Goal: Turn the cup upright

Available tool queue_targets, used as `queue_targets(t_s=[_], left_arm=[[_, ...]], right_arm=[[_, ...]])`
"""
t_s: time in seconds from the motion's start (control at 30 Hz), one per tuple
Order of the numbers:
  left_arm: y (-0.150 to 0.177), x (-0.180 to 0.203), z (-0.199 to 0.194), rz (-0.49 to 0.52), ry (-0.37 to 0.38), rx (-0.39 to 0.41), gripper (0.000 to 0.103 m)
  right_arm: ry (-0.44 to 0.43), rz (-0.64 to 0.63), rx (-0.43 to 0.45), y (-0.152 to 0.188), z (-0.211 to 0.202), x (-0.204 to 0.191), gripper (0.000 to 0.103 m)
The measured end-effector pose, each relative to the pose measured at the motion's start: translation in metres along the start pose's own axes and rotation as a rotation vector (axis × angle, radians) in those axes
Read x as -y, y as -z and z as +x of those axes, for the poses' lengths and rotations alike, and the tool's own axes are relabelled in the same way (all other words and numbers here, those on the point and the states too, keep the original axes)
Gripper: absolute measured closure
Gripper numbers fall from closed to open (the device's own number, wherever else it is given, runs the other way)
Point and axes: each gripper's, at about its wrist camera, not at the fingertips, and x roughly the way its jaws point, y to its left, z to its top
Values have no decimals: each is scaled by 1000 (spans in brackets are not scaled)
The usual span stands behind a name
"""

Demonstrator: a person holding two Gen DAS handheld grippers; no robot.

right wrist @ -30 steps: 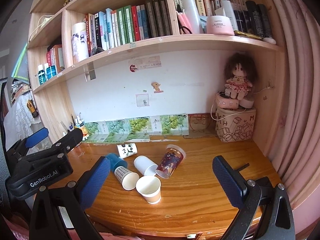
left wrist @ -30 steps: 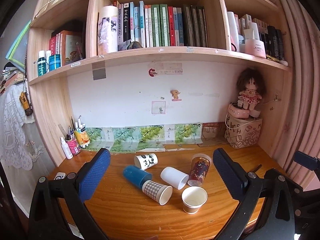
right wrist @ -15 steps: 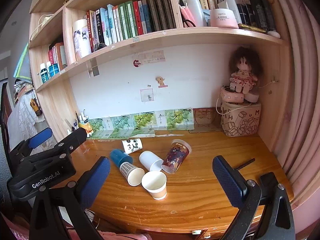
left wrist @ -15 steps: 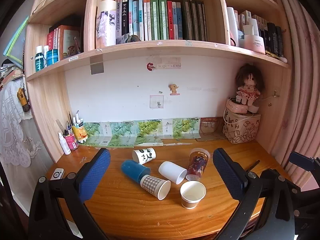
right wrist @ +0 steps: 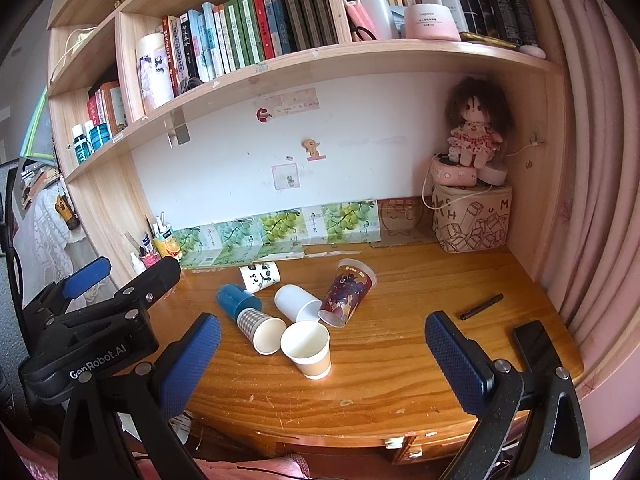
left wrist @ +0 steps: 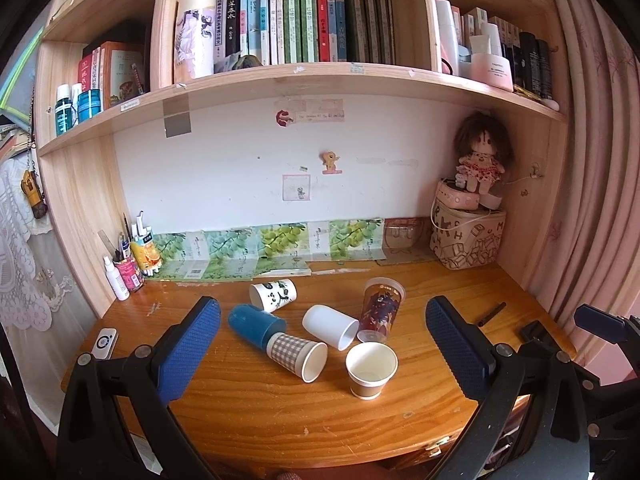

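Note:
Several cups sit clustered mid-desk. A brown paper cup stands upright at the front. A checked cup, a blue cup, a plain white cup and a panda-print cup lie on their sides. A dark printed plastic cup leans tilted, mouth up. My left gripper is open and empty, back from the cups. My right gripper is open and empty too.
The wooden desk has a rounded front edge. A patterned box with a doll stands back right, bottles and pens back left. A black pen and phone lie right. A shelf overhangs.
Both grippers have drawn back and risen a little, so the cups look smaller and more of the desk front shows. The cups have not moved.

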Motion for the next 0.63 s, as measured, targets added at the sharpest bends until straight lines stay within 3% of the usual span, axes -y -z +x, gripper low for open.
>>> queue_targets(t_s=[0.27,0.63], left_arm=[[7,6,-1,20,35,-38,1],[14,6,-8,45,19,-67,1]], right_arm=[[24,31,-29,11,-7,3,1],[4,53,-48,21,-10,1,1]])
